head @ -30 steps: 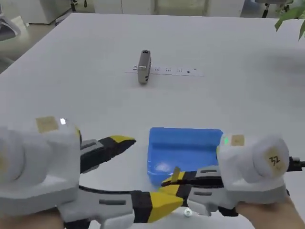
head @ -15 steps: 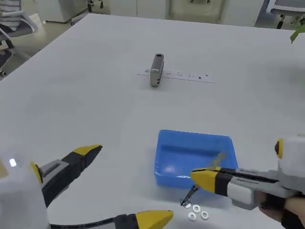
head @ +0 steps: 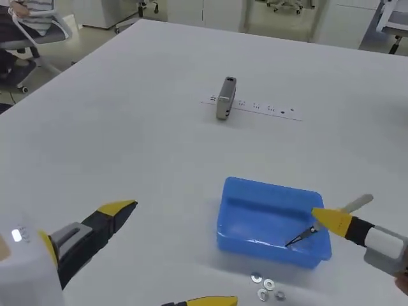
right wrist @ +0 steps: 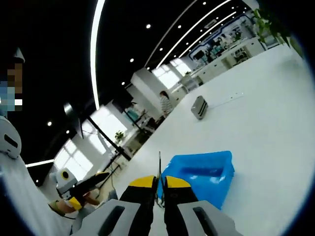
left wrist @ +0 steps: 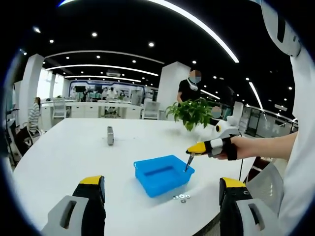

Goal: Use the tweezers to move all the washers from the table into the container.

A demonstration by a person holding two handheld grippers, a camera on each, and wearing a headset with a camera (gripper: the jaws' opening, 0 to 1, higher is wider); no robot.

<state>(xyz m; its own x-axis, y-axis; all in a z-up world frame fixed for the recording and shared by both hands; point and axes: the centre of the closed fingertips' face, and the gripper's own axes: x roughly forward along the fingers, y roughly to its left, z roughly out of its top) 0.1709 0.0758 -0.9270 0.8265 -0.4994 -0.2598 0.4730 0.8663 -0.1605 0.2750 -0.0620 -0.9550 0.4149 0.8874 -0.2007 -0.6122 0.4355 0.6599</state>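
- Head view: right tool (head: 331, 220), partly cut off, clamps thin metal tweezers (head: 299, 239) over blue plastic container (head: 271, 191); tip load too small to tell.
- left tool (head: 169, 254) wide open, w/ nothing held.

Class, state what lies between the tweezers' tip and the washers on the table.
Head view: from the tip of the tweezers, the near wall of the blue container, then bare table, then the washers.

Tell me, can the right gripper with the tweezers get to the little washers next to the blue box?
Probably yes. The right gripper holds the tweezers at the blue container's near corner, and the washers lie uncovered on the table just outside its near wall.
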